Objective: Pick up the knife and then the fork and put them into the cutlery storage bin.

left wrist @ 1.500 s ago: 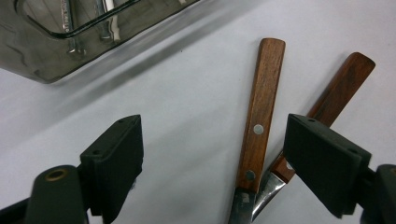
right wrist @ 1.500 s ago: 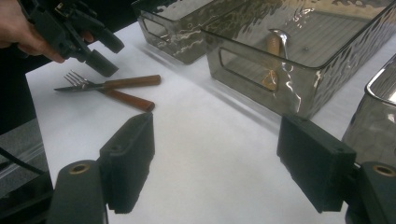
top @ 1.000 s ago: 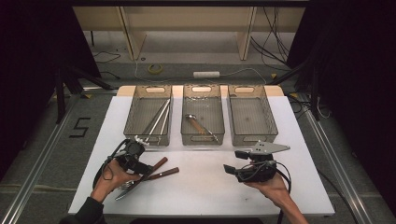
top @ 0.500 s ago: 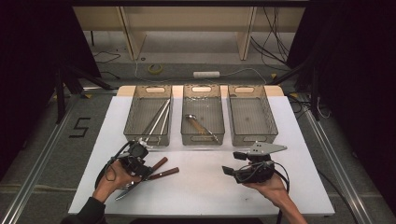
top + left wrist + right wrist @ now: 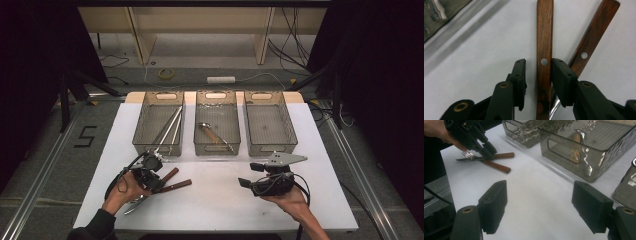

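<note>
Two wooden-handled utensils lie crossed on the white table at the front left. My left gripper (image 5: 156, 183) points down at them. In the left gripper view its jaws (image 5: 539, 63) straddle one handle (image 5: 544, 35) near a rivet. They have just been closing. The right pad touches the wood and the left pad stands a small gap off. The second handle (image 5: 596, 32) slants away behind the right jaw. My right gripper (image 5: 249, 175) hovers at the front right, wide open (image 5: 540, 186) with bare table between its pads. It looks toward the left gripper (image 5: 487, 151) and the handles (image 5: 499, 167).
Three clear mesh trays stand in a row at the back. The left tray (image 5: 137, 137) holds long metal tongs. A wooden-handled spoon lies in the middle tray (image 5: 216, 150), and the right tray (image 5: 272, 148) has nothing in it. Metal utensil ends (image 5: 132, 206) stick out near the left hand.
The left gripper has shifted slightly over the crossed handles and its jaws have narrowed around one of them. The right hand has stayed where it was.
</note>
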The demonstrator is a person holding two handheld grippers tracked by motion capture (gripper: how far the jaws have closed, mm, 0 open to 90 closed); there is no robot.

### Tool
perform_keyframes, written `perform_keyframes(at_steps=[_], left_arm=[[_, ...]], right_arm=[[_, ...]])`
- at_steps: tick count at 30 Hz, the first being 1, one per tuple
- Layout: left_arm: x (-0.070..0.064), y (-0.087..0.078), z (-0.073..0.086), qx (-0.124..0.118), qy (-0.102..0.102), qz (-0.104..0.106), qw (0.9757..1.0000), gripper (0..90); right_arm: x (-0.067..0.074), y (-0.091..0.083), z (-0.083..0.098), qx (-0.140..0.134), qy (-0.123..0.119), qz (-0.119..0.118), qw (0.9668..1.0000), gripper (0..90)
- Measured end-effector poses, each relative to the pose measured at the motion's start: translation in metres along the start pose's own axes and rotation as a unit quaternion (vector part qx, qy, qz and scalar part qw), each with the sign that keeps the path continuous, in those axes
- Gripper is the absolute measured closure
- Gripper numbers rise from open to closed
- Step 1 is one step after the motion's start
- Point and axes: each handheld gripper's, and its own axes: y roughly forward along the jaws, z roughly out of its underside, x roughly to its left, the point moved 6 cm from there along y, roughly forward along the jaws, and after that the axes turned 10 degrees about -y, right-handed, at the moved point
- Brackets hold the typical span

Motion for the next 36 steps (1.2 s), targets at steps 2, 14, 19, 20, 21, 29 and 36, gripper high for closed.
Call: perform_keyframes(at_steps=[2,14,19,20,21,29,36], left_arm=[[-0.001,0.000,0.000,0.002,-0.001,0.001,1.0000,66.0],[-0.002,-0.001,0.002,0.012,0.001,0.004,0.9999,72.4],[-0.002,-0.001,0.002,0.007,0.002,0.007,0.9999,75.0],[-0.002,-0.001,0.003,0.007,0.002,0.007,0.9999,75.1],[-0.002,-0.001,0.003,0.006,0.004,0.007,1.0000,75.3],[-0.002,-0.002,0.003,-0.001,0.008,0.019,0.9998,75.8],[-0.003,-0.011,0.001,-0.012,0.007,0.034,0.9993,76.0]], right_arm=[[0.000,0.000,0.000,0.000,0.001,0.000,1.0000,29.8],[-0.001,-0.003,0.000,-0.001,-0.002,0.005,1.0000,30.9],[-0.001,-0.003,-0.001,-0.003,-0.001,0.006,1.0000,31.2],[-0.001,-0.003,-0.001,-0.003,-0.001,0.005,1.0000,31.3],[-0.001,-0.003,-0.001,-0.002,-0.001,0.005,1.0000,31.3],[0.001,-0.002,-0.001,-0.003,-0.003,0.001,1.0000,31.3],[0.004,0.000,-0.002,-0.002,-0.009,-0.008,0.9999,30.3]])
